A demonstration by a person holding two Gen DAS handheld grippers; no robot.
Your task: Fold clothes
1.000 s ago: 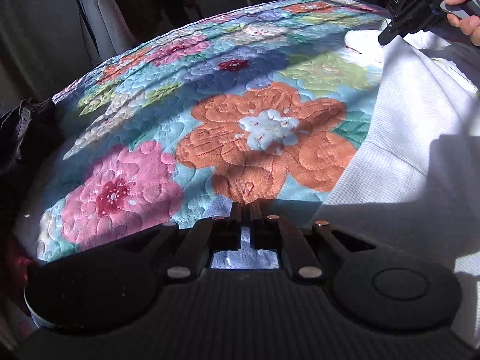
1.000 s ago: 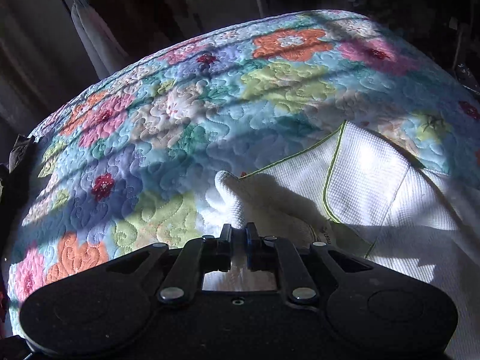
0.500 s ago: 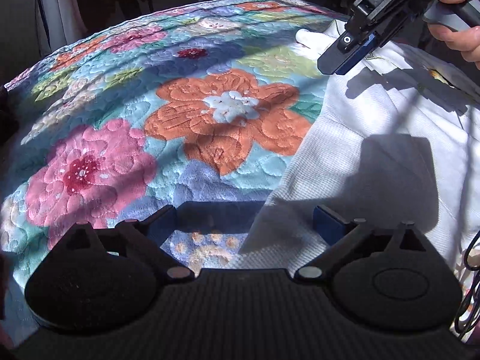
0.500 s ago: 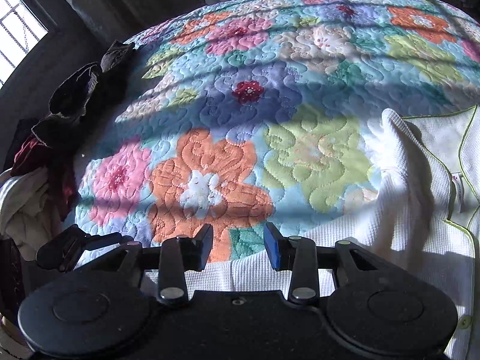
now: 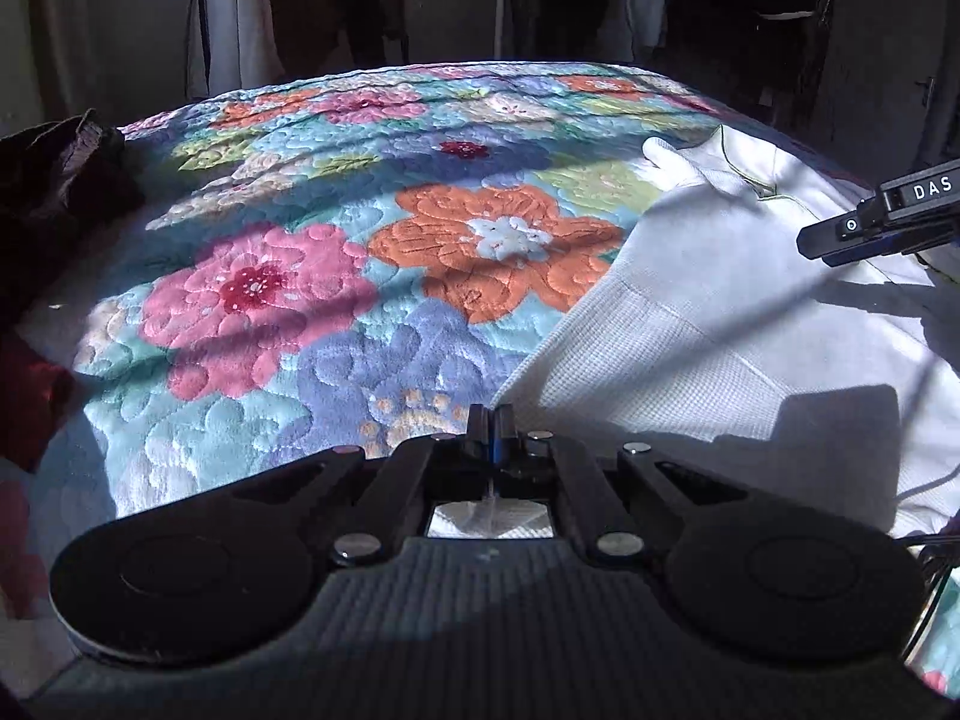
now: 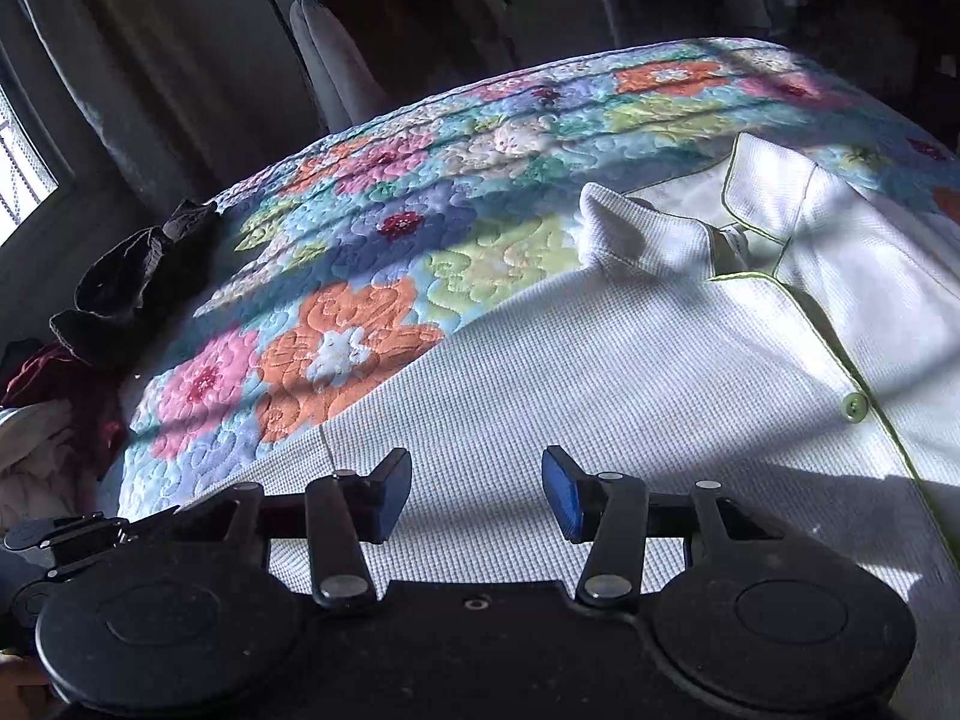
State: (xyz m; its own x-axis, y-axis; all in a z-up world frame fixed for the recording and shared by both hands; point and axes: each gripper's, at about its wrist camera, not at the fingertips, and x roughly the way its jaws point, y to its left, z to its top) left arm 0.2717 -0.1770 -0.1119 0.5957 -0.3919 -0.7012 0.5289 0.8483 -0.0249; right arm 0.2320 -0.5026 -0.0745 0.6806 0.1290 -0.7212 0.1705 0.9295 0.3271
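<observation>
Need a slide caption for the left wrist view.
Left claw shut at the white shirt edge on a floral quilt; right claw hovering over the shirt.

Harsh sun, deep shadows, fisheye warp

Dim rm, sunlit floral quilt [image 5: 312, 300] on bed, window [image 6: 21, 180] at left, clothes rack [image 6: 282, 12] behind
</observation>
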